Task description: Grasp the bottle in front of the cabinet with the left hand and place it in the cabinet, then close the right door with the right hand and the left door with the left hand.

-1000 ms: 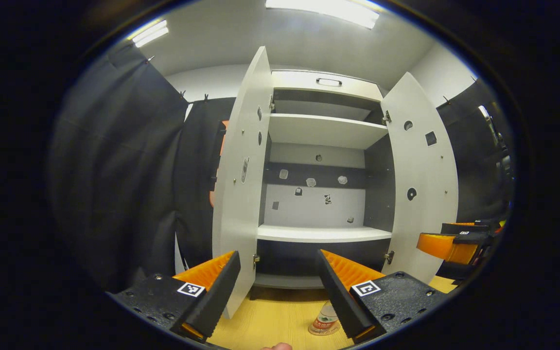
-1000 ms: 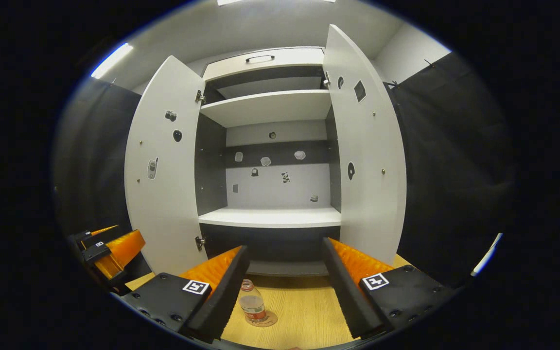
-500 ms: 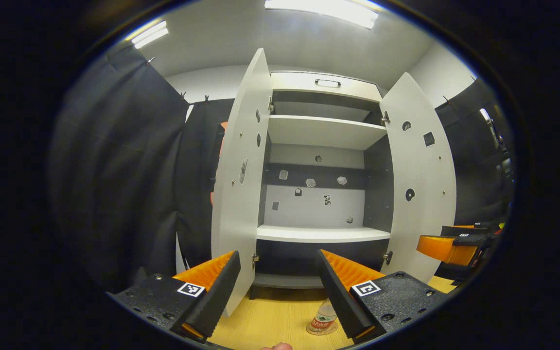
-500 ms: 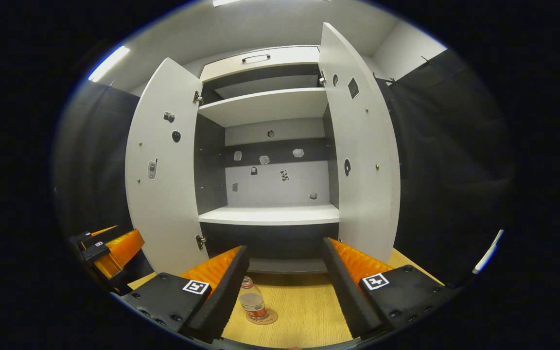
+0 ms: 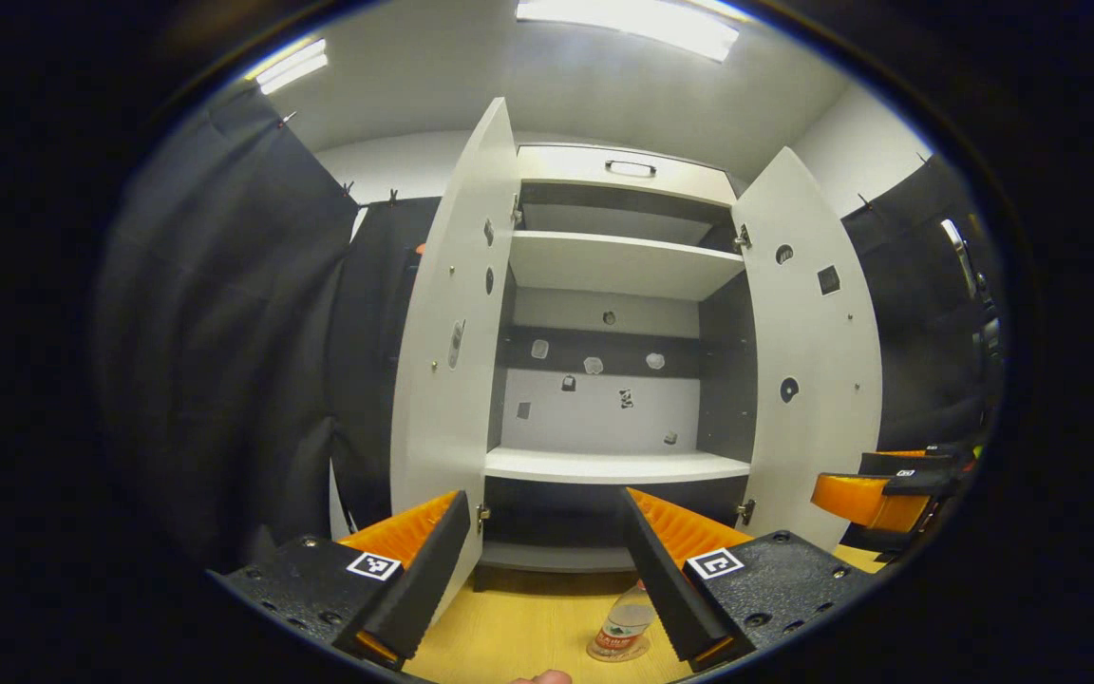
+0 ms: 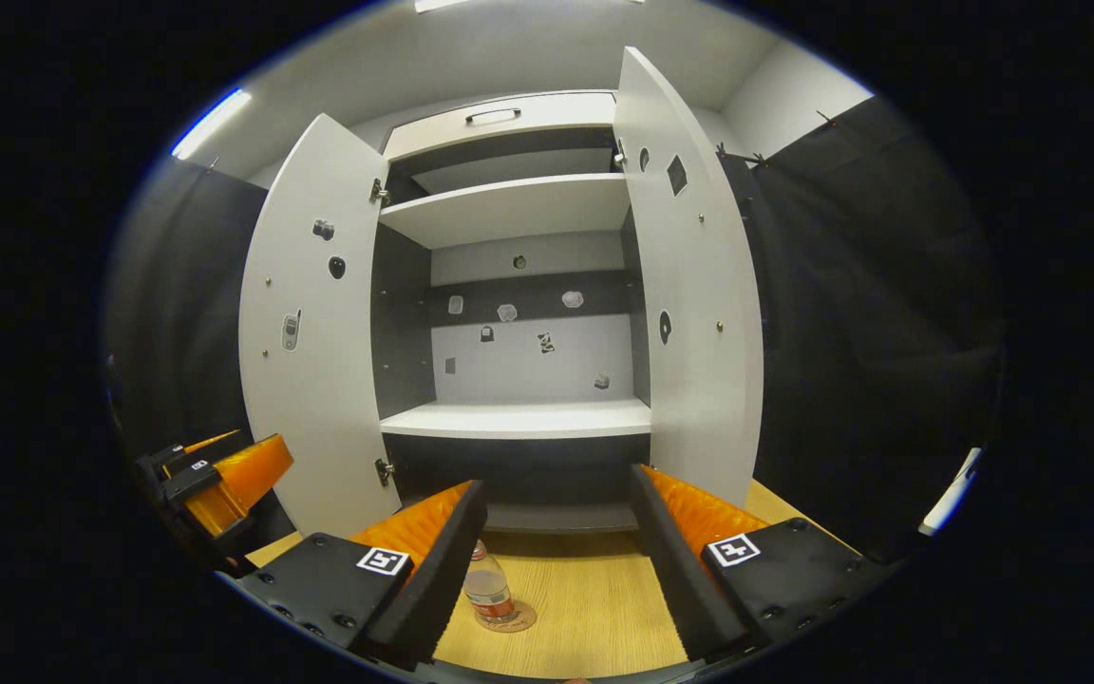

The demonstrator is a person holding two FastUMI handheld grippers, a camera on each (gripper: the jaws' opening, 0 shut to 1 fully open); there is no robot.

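Both claws stand wide open and hold nothing: the left gripper (image 5: 539,570) hangs above the wooden floor (image 5: 518,632) with its fingers spread, and the right gripper (image 6: 556,560) does the same on its own side. Between them the bottle (image 6: 489,594) stands upright on the floor just in front of the cabinet (image 6: 518,313), well apart from any finger and partly hidden behind the left claw's right-hand finger in the left gripper view. Both doors are swung open, the left door (image 5: 447,380) and the right door (image 6: 694,304), and the shelves inside are bare. The chief risk, as I judge it, lies in the approach: the bottle sits off-centre toward one finger, so a descent without a sideways correction would likely strike it and knock it over, and a light plastic bottle would roll. A grip taken too high, near the cap, could let it swing or slip on the way to the lower shelf (image 5: 615,465). The left door's edge stands close to the left claw's path and could be bumped. Shutting the left door first would probably foul the right.
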